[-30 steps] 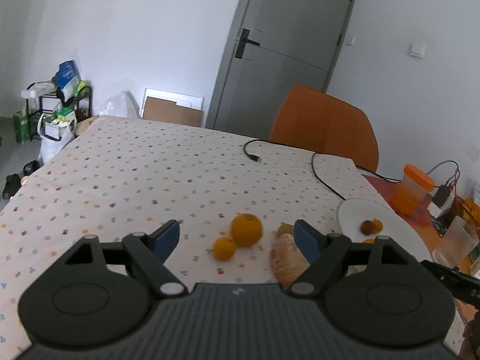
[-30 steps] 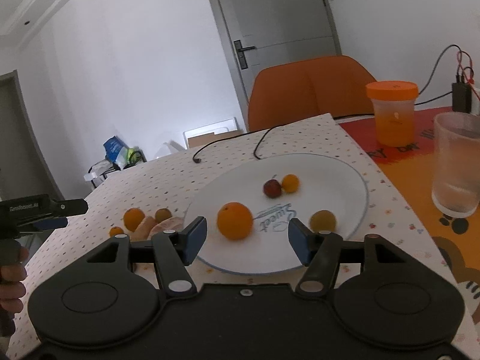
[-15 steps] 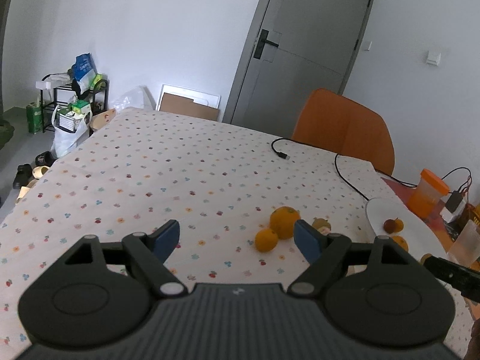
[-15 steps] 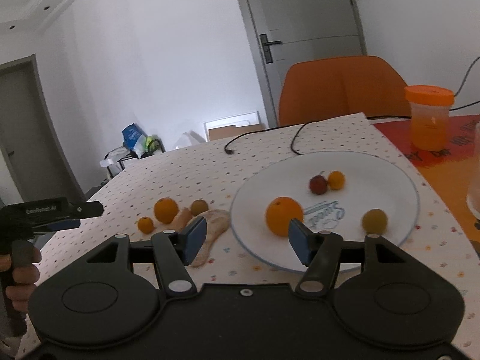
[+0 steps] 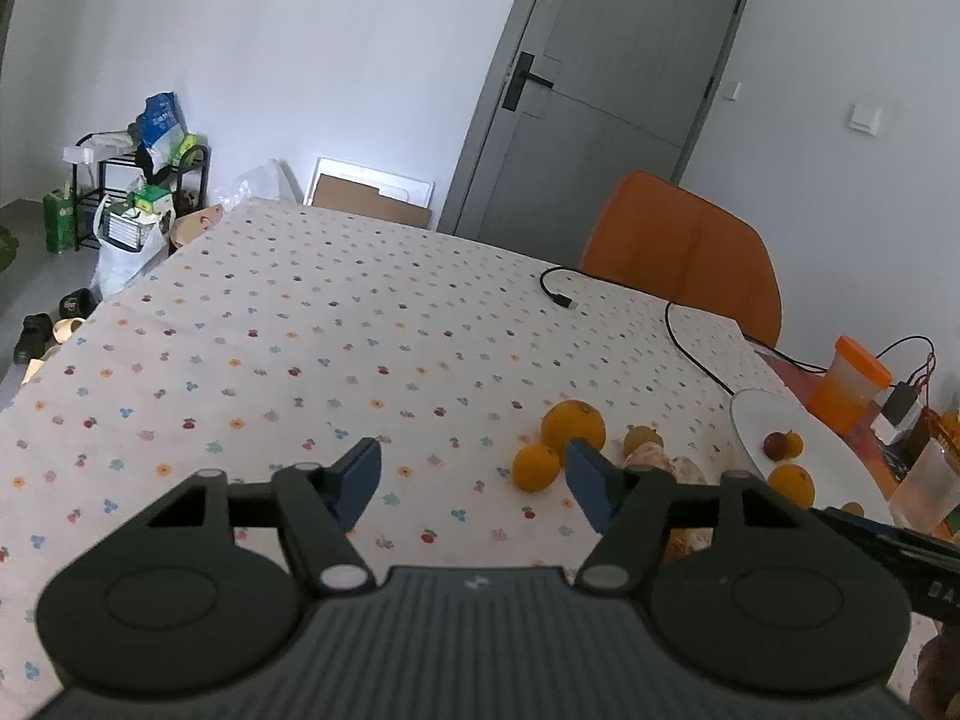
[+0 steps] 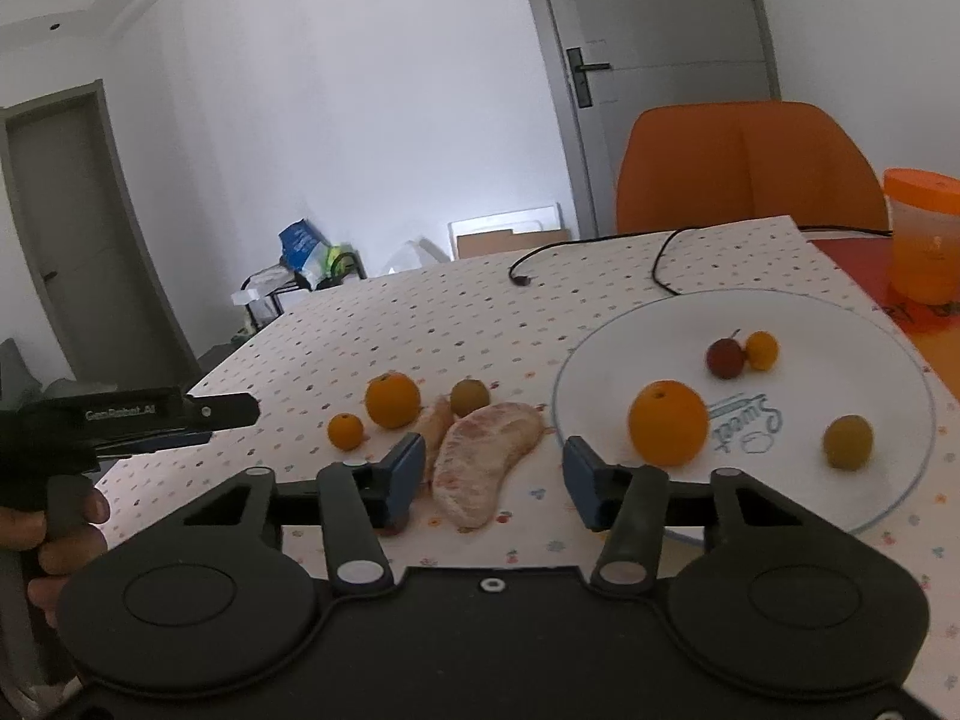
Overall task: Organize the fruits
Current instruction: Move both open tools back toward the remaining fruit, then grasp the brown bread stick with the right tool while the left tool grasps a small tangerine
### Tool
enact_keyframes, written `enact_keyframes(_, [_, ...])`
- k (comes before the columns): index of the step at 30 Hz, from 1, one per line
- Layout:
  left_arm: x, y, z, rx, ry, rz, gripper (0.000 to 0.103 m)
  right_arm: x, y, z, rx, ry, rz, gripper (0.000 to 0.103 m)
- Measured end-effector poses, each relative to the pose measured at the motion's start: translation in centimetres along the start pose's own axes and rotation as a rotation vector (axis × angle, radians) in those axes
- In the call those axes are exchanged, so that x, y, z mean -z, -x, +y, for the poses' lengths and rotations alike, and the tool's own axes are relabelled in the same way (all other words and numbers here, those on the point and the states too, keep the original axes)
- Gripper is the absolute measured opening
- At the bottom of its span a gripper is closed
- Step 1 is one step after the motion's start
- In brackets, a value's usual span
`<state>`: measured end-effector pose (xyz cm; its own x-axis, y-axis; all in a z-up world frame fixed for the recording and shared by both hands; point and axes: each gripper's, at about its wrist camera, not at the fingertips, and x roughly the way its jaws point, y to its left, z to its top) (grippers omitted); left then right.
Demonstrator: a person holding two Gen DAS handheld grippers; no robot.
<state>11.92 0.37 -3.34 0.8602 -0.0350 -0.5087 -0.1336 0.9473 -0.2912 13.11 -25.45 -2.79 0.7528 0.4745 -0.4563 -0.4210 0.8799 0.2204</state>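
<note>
The counter (image 6: 420, 324), spread with a dotted cloth, is seen in both views. The whole white plate (image 6: 888, 360) is shown only by the right wrist view, with an orange (image 6: 667, 423), a greenish fruit (image 6: 847, 441), a dark red fruit (image 6: 725, 357) and a small orange fruit (image 6: 761, 350) on it. A peeled citrus segment (image 6: 480, 468) lies on the cloth just beside the plate, between the spread fingers of the right tool (image 6: 489, 477), which is held wide open and empty. The left tool (image 5: 474, 480) is likewise open and empty, with a large orange (image 5: 573, 425) and a small one (image 5: 536, 467) near its right finger.
</note>
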Motion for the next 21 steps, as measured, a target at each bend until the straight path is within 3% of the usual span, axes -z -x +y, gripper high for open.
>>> enact_keyframes(21, [0.1, -3.2, -1.4, 0.023, -0.015, 0.042, 0.046, -1.2, -4.4, 2.0, -0.08, 0.008, 0.051, 0.027])
